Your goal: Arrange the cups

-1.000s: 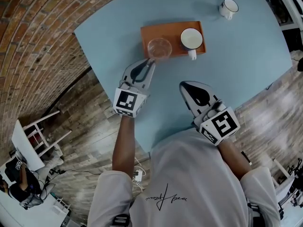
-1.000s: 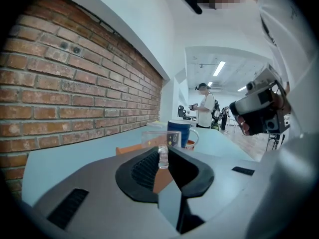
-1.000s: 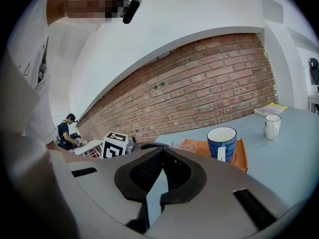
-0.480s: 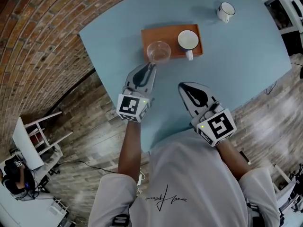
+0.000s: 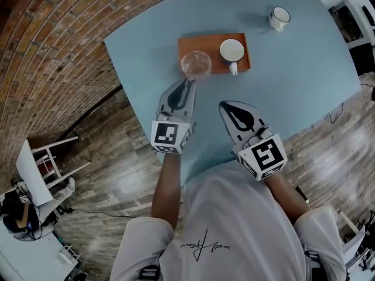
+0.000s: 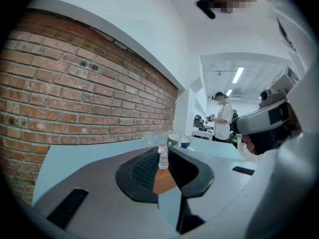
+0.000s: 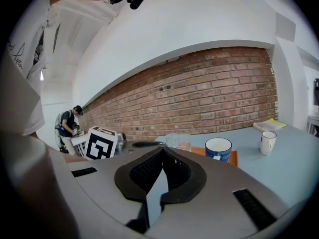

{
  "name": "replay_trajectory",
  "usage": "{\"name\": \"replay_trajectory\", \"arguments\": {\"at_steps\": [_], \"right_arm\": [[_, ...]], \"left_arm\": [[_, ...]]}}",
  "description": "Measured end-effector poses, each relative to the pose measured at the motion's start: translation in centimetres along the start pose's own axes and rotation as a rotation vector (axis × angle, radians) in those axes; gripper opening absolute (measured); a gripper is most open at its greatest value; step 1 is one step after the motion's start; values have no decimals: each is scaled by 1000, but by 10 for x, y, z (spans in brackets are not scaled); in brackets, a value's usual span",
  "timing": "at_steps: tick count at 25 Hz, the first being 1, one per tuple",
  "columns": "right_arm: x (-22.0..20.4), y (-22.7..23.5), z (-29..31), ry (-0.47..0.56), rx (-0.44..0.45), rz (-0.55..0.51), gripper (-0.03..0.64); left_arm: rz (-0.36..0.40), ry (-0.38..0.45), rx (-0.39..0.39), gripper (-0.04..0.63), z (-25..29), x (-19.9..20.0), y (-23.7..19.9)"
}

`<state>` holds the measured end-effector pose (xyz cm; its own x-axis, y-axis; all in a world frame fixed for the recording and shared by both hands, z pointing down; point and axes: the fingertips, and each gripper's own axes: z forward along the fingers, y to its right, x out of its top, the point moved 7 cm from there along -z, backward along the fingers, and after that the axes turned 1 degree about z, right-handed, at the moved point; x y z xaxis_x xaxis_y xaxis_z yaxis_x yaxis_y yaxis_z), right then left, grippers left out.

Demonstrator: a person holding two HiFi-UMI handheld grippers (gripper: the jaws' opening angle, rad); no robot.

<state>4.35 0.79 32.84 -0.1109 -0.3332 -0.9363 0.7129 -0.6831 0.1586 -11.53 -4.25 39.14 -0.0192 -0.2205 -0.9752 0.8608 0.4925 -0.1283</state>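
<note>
R gripper (image 5: pixel 225 106) is nearest, over the table (image 5: pixel 293 69) edge, jaws pressed together on nothing and unmoved. L gripper (image 5: pixel 187 82) is clamped on the near rim of the glass cup (image 5: pixel 196 64). Vs a sec ago both have crept toward the near-left corner of the tray (image 5: pixel 214 40) — prob. lifting off, so the glass looks on its way elsewhere. Blue mug (image 5: pixel 232 50) is on the tray as before — white mug (image 5: pixel 279 17) farther off.
</note>
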Motion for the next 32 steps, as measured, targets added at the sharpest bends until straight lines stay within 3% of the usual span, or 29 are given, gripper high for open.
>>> {"name": "replay_trajectory", "arguments": {"at_steps": [8,32], "right_arm": [[2,1,-2,-3,8,-26,21],[-11,31,-6,-80,29,-57,21]], "left_arm": [[-10,25,102,55,-1,-2,9],[62,44,372,55,45,-25,24]]}}
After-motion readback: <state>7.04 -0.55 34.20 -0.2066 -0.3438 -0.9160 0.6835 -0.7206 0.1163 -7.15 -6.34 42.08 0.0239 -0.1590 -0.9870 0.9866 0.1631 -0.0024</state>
